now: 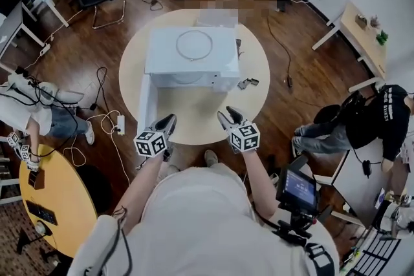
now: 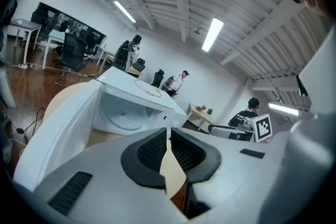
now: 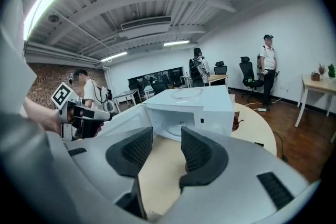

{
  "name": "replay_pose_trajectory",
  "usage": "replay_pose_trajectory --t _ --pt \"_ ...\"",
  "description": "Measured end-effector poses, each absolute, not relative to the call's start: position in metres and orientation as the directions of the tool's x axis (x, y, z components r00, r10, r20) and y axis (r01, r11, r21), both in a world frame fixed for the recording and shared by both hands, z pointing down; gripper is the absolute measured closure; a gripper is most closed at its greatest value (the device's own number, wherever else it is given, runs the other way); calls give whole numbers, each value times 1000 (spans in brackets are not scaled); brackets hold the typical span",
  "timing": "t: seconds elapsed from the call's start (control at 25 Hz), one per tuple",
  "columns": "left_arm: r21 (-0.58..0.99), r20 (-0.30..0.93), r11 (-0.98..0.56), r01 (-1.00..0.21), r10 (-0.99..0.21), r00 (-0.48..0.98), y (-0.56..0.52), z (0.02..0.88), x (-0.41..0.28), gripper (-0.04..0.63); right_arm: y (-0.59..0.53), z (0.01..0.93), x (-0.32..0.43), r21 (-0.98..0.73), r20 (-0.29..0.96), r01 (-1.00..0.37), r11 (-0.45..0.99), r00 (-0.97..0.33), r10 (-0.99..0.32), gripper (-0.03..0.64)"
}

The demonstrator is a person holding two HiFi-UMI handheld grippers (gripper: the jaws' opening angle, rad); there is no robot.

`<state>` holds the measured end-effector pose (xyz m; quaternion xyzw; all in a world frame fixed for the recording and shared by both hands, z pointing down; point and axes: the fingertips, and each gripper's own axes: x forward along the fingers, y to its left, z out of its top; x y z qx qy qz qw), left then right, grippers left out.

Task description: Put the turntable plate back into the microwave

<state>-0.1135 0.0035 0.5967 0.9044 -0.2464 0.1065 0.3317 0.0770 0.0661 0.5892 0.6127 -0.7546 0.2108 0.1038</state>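
Note:
A white microwave (image 1: 191,55) stands on a round beige table (image 1: 255,61), its door (image 1: 146,103) swung open to the left. Inside the cavity lies the round glass turntable plate (image 2: 122,118). A thin ring (image 1: 194,45) rests on the microwave's top. Both grippers hover over the table's near edge, in front of the cavity and pointing at it. The jaws of my left gripper (image 1: 171,119) (image 2: 168,131) stand only a slit apart, with nothing between them. My right gripper (image 1: 225,114) (image 3: 167,136) is open wider and also empty.
Small dark objects (image 1: 248,82) lie on the table right of the microwave. A power strip (image 1: 120,124) and cables trail on the wood floor at left. A yellow round table (image 1: 52,203) is at lower left. People sit at left and right (image 1: 381,119).

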Motion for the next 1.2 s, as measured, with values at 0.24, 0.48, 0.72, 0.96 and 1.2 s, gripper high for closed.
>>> replay_pose_trajectory --t 0.24,0.48,0.72,0.96,1.2 --pt "573 458 -607 -550 -319 829 33 618 -109 583 68 609 58 -259 469 -959 115 -229 -853 448" --pt "600 477 -591 -540 -278 834 59 635 -101 584 73 618 16 -266 469 -950 162 -274 -840 448" --pt "624 481 -572 -533 -256 838 79 642 -95 584 101 630 5 -209 511 -963 170 -256 -821 448" --pt "656 457 -554 -512 -248 854 90 639 -76 584 113 633 35 -234 512 -962 137 -242 -824 448" --pt "681 443 -535 -501 -243 863 103 641 -51 584 120 631 58 -244 493 -955 171 -274 -826 448"
